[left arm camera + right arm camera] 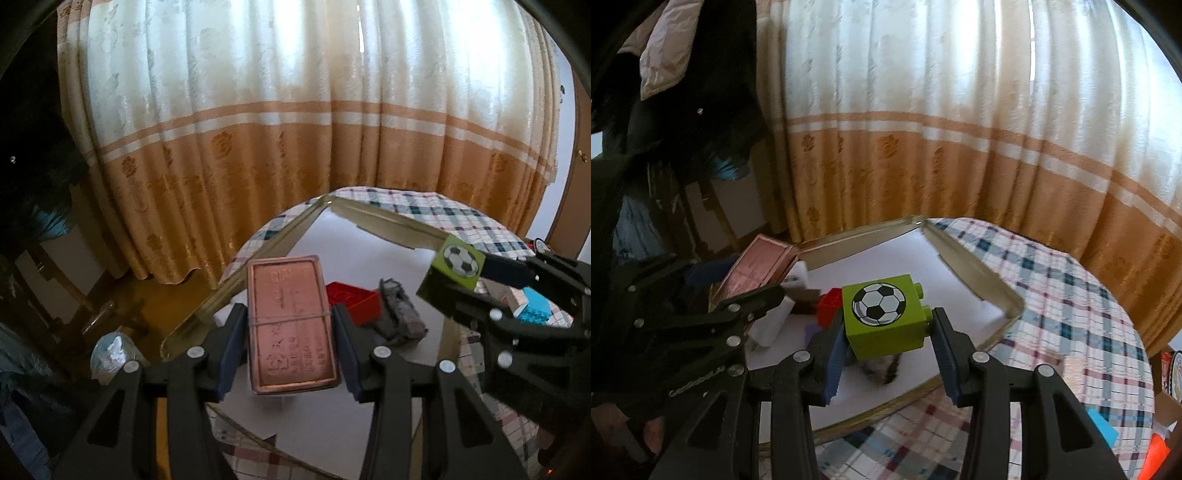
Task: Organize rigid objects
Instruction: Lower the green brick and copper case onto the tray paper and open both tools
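Observation:
My left gripper (290,328) is shut on a copper-pink embossed box (291,325) with a rubber band round it, held above a shallow metal tray (258,258) lined white. My right gripper (886,332) is shut on a green toy block with a football picture (882,314), held above the same tray (1008,291). In the left wrist view the green block (454,266) and right gripper (480,284) are at the right. In the right wrist view the pink box (757,266) and left gripper (713,295) are at the left. A red brick (354,299) and a grey cloth item (399,314) lie in the tray.
The tray sits on a checked tablecloth (1071,314). Blue blocks (532,306) lie on the cloth to the right. An orange and cream curtain (295,129) hangs behind. A chair and dark clothes (665,110) stand at the left.

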Demonstrator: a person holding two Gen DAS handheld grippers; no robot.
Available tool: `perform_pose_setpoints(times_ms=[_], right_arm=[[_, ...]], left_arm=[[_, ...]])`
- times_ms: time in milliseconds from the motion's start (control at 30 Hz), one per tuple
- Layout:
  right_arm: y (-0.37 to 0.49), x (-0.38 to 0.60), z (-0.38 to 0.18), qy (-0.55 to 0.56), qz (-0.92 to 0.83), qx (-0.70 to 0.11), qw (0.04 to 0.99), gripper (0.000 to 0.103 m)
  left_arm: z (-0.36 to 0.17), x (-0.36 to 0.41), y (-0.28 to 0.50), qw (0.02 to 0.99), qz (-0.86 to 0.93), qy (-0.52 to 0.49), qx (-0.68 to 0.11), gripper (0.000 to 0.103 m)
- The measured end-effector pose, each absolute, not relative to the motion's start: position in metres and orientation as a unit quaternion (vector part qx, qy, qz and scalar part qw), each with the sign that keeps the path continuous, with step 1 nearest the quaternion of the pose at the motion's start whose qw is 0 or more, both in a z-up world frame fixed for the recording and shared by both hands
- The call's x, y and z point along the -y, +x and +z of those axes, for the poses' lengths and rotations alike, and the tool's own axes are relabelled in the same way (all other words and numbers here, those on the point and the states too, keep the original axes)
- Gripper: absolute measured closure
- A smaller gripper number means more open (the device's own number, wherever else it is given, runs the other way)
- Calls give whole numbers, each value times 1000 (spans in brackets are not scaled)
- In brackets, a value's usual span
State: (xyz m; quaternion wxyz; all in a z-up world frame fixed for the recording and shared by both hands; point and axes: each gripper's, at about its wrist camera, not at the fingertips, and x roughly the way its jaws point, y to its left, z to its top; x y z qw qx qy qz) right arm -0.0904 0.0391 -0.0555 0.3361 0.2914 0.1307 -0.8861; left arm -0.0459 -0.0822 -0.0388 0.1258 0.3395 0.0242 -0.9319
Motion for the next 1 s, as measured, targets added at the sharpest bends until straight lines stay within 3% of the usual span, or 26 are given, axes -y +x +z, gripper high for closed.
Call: perform_pose_setpoints(times_ms=[833, 867, 900, 1000], right_arm=[[-72, -12, -80, 324, -855, -160, 372, 55], [-72, -12, -80, 323, -855, -158, 373, 47], [-72, -13, -80, 322, -855, -154, 375, 35], [-69, -21, -76, 313, -861, -142, 375, 30]], left_arm=[[-52, 112, -47, 174, -916, 359, -43, 55], [-52, 113, -46, 177, -915, 360, -47, 53], [-51, 114, -46, 178, -915, 359, -51, 43], [-48, 115, -41, 182, -918, 348, -59, 21]])
